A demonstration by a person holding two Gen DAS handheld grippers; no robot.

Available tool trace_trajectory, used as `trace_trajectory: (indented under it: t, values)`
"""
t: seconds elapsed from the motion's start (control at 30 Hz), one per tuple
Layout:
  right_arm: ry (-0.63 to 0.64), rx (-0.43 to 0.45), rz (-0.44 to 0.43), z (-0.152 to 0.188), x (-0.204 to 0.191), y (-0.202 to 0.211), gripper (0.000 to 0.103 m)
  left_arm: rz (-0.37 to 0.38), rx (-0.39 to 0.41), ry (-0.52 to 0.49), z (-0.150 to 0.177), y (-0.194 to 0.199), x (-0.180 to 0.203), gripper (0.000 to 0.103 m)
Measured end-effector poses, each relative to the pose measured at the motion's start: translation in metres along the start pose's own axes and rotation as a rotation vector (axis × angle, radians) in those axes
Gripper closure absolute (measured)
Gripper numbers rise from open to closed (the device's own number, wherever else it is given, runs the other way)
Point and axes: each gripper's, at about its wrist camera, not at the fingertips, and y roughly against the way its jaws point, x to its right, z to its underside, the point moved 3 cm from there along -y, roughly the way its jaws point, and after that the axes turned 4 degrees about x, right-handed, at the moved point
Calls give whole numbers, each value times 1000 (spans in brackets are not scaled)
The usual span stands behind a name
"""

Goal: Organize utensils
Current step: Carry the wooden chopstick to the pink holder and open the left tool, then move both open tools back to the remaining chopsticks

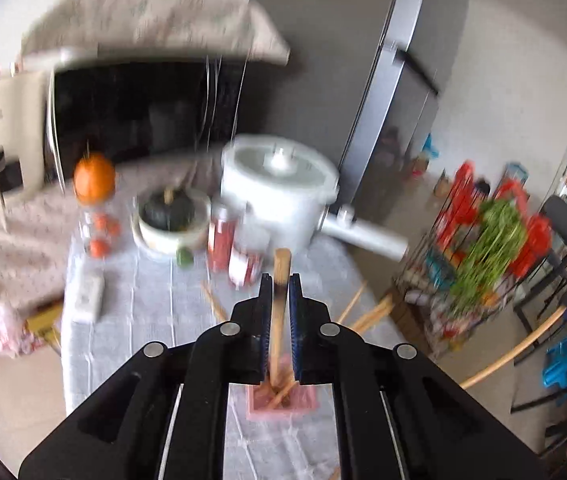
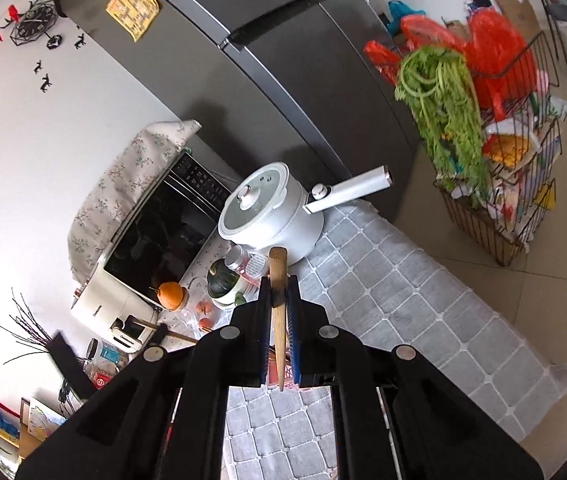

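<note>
While you held both grippers over the table [image 2: 403, 280]:
Left gripper [image 1: 281, 280]: your fingers were closed on a chopstick [image 1: 279, 300], upright, its lower end in the pink holder [image 1: 283, 404].
Right gripper [image 2: 279, 280]: clamped on a chopstick [image 2: 278, 320], tip down.
Loose chopsticks [image 1: 367, 316]: lay on the cloth beyond.
Pot [image 2: 267, 216]: farther back.

Two wrist views, both high over my table, looking down along my claws.

My left camera, blurred, faces the white lidded cooking pot with a long handle [image 1: 279, 184] at 12 o'clock; my right sees it [image 2: 267, 212] too, with the grey steel fridge [image 2: 283, 60] and green-leaf wire rack [image 2: 495, 184] at 2 o'clock.
</note>
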Motion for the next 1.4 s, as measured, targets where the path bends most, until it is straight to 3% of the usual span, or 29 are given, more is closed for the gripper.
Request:
trace_trajectory:
  t: [0.07,0.13,0.27,0.37,0.7,0.83,0.9,0.93,1.1,1.17,1.27,1.4]
  values:
    - [2,-14,5,2,-2,-10,95,-37,-10,9,14,1,-11,76]
    - [10,-22,6,4,-6,-18,95,-51,43,38,21,20,-23,69]
    - [43,-29,22,5,-19,-35,95,-36,121,114,30,57,-47,61]
    - [70,-33,39,8,-31,-48,95,-25,127,163,34,68,-63,52]
    - [197,-38,154,34,-65,-119,95,-22,90,192,40,60,-78,52]
    - [170,-60,142,45,-58,-132,83,-19,63,172,45,56,-74,52]
    - [161,-50,130,46,-54,-128,43,-14,46,164,48,53,-72,52]
    - [157,-34,138,46,-50,-123,38,-10,37,158,49,51,-70,51]
    - [127,-17,180,55,-21,-99,23,8,-7,106,62,42,-49,39]
    - [111,-21,210,63,-3,-90,20,9,-23,72,69,38,-38,29]
    - [78,-67,256,85,33,-79,18,16,-60,17,81,30,-20,17]
    - [7,-188,325,130,91,-68,17,19,-136,-60,101,13,2,10]
